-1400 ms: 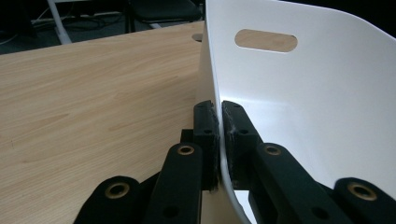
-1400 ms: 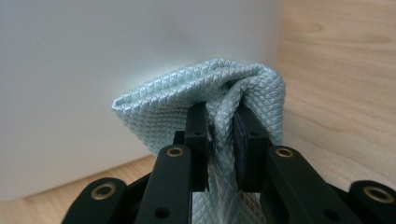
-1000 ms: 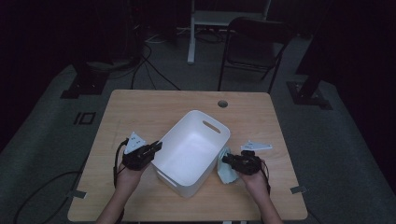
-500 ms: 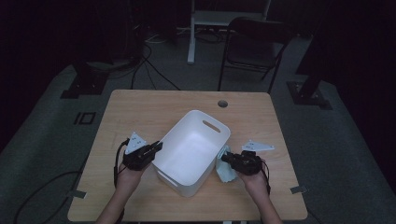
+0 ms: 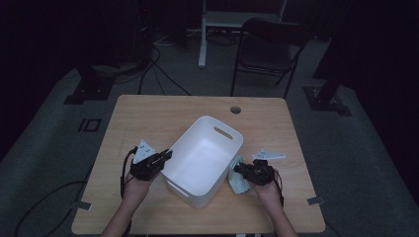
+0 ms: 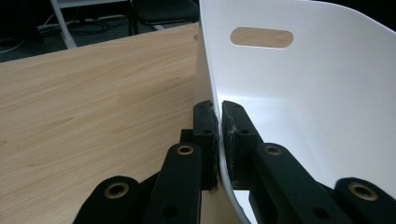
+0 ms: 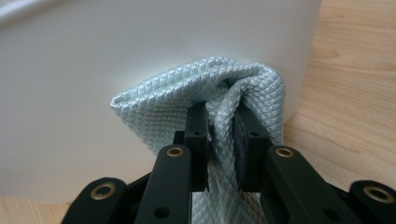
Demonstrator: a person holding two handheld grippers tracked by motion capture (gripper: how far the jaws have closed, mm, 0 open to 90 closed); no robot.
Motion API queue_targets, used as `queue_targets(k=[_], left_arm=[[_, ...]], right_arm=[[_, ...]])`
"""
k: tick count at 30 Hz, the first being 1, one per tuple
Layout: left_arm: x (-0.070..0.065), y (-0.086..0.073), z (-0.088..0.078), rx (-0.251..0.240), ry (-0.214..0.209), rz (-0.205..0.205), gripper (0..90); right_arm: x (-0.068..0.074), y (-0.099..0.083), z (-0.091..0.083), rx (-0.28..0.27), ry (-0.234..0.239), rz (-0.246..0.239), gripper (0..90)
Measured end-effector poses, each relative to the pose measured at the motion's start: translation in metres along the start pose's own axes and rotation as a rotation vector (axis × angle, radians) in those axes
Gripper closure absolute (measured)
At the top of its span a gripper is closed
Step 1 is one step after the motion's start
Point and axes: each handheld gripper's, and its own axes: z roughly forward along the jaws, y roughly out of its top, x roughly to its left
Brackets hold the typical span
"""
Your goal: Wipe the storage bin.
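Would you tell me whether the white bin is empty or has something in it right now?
Empty. The high view shows the white bin's bare interior, and the pale green cloth sits outside against its wall, pinched in the right gripper.

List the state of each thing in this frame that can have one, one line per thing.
White bin: upright on the table, nothing inside, one wall clamped.
Left claw: shut on the bin's wall, one jaw inside, one outside.
Pale green cloth: bunched, pinched, against the bin's outer wall.
Right claw: shut on the cloth.
Chair: standing behind the table, unoccupied.
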Motion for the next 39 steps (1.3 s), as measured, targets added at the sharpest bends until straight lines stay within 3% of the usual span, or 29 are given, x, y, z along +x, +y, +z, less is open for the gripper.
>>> queue_targets(k=[13,20,27,31,39], left_arm=[[-0.002,-0.001,0.0,-0.01,0.022,-0.017,85.1],[-0.003,0.0,0.0,-0.007,0.036,-0.007,85.1],[-0.004,0.0,0.0,-0.004,0.032,0.0,85.2],[-0.003,0.0,0.0,-0.003,0.027,0.005,85.2],[-0.004,0.0,0.001,-0.004,0.025,0.007,85.1]], right_arm=[[-0.009,-0.009,0.016,0.074,-0.016,0.039,78.1],[0.006,-0.001,0.0,0.025,0.028,0.003,78.2],[0.024,0.012,-0.023,-0.078,0.105,-0.022,78.1],[0.027,0.013,-0.023,-0.078,0.077,-0.046,78.1],[0.021,0.006,-0.013,-0.05,0.057,-0.021,78.0]])
